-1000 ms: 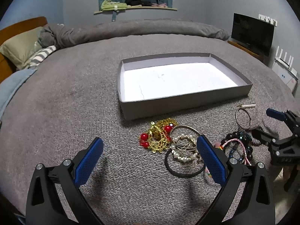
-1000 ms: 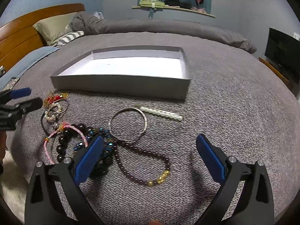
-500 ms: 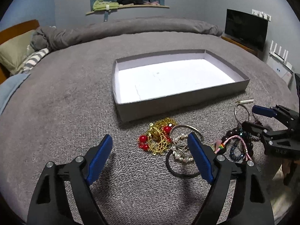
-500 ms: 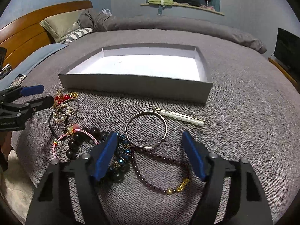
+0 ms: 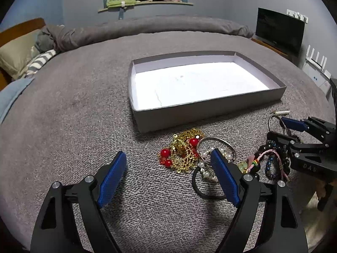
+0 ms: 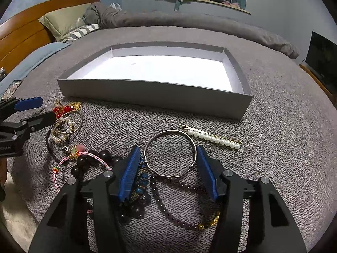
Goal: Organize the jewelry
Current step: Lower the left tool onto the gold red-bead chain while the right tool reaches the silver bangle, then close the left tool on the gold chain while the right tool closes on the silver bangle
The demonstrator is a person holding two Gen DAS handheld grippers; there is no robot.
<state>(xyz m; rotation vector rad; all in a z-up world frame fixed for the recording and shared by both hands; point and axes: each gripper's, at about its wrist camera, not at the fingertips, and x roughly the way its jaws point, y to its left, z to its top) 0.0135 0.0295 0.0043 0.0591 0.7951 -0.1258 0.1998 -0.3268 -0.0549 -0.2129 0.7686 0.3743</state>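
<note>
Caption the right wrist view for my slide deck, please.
Right gripper, jaws just closing, straddles a silver bangle on the grey blanket, empty tray beyond.

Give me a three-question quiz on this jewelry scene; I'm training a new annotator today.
1. True or false: the grey box already holds jewelry.
2. Which piece sits between the right claw's pads? A) pearl hair pin B) silver wire bangle C) black hair tie
3. Fill in: the left claw has ____ on the blanket between its pads.

Key: 1 false, it is empty. 2 B; the jaws have just been closing around it, not yet pressing. 3 nothing.
</note>
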